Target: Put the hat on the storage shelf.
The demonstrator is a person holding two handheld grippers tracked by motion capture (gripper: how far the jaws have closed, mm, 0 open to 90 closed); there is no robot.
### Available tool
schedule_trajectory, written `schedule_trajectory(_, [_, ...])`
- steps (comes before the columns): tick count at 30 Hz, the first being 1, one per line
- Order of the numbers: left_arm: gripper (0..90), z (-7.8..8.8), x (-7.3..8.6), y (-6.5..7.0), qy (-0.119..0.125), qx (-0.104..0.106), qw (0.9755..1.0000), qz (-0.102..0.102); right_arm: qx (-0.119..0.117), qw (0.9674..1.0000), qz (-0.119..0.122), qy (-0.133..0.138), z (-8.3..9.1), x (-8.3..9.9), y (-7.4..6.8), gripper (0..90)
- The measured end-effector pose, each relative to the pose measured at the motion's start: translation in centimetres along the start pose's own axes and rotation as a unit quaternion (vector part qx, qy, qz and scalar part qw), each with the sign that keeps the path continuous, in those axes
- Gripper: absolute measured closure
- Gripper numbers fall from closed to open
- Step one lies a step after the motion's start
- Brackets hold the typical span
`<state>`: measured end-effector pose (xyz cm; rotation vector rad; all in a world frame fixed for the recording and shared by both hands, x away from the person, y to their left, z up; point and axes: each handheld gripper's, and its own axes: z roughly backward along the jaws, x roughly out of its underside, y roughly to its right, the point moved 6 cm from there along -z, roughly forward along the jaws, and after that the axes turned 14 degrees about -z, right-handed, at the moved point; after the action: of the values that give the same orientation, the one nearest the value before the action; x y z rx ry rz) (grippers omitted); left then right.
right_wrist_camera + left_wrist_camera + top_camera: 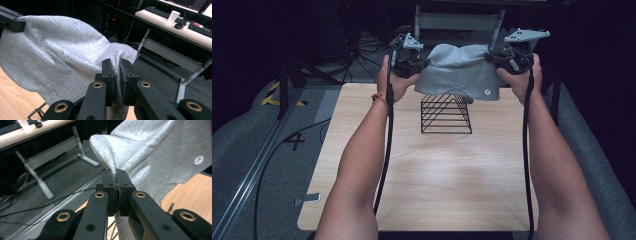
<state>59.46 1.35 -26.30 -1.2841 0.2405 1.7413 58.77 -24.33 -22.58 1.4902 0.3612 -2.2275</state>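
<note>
A grey cloth [459,72] hangs stretched in the air between my two grippers, above the far side of the wooden table [427,175]. My left gripper [414,65] is shut on the cloth's left edge, and its own view shows the jaws pinching a fold of grey fabric [116,176]. On the opposite edge my right gripper [499,60] is shut too, with fabric [116,65] squeezed between its jaws. A small white round tag [199,160] sits on the cloth. Below the cloth stands a black wire rack [446,114], its top partly hidden by the hanging fabric.
A white desk frame [459,22] stands beyond the table's far edge. Cables [362,50] lie on the dark floor at the back left. A desk with a keyboard and a paper cup [173,16] appears in the right gripper view.
</note>
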Motion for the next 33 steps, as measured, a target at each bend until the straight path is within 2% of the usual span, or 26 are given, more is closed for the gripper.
schedule_trajectory(2, [87.6,-0.4,0.2,-0.3,-0.006,-0.01,0.9999,-0.001,0.002,1.0,-0.005,0.0,-0.3,0.0,0.1,83.7])
schedule_trajectory(3, [87.7,-0.4,0.0,-0.4,0.001,-0.006,0.9999,0.009,0.007,1.0,-0.004,0.004,-0.5,-0.2,0.2,83.7])
schedule_trajectory(8, [87.6,-0.8,-0.2,-0.4,-0.003,-0.012,0.9999,-0.005,0.009,0.9998,-0.016,0.012,-0.9,-0.7,0.4,83.7])
schedule_trajectory(10, [87.6,-1.0,0.0,-0.5,-0.002,-0.012,0.9999,0.002,0.014,0.9997,-0.014,0.012,-1.1,-0.7,0.6,83.7])
schedule_trajectory(11, [87.6,-1.1,0.1,-0.5,-0.004,-0.011,0.9999,0.008,0.01,0.9996,-0.023,0.012,-1.3,-0.7,0.6,83.7])
schedule_trajectory(14, [87.6,-1.6,0.7,-0.3,-0.006,-0.002,0.9999,0.016,0.008,0.9995,-0.028,0.009,-1.8,-0.3,0.6,83.7])
schedule_trajectory(15, [87.6,-1.7,0.9,-0.2,-0.006,-0.002,0.9999,0.01,0.006,0.9996,-0.027,0.005,-2.0,-0.1,0.6,83.7])
schedule_trajectory(17, [87.6,-2.0,1.5,-0.1,-0.014,-0.002,0.9998,0.013,0.006,0.9996,-0.026,0.002,-2.3,0.4,0.6,83.7])
schedule_trajectory(22, [87.6,-2.4,2.5,0.2,-0.001,0.012,0.9993,0.036,-0.004,0.9995,-0.032,-0.004,-2.8,1.5,0.4,83.7])
schedule_trajectory(25, [87.6,-1.9,2.7,0.1,0.004,0.015,0.9992,0.036,-0.01,0.9996,-0.027,-0.007,-2.5,1.9,0.2,83.7])
schedule_trajectory(28, [87.6,-0.9,2.4,0.0,0.024,0.017,0.9986,0.044,-0.017,0.9994,-0.03,0.002,-1.8,1.6,0.0,83.7])
schedule_trajectory(33, [87.6,1.0,2.2,0.4,0.046,0.022,0.998,0.038,-0.028,0.9994,-0.019,0.008,-0.7,1.3,-0.8,83.7])
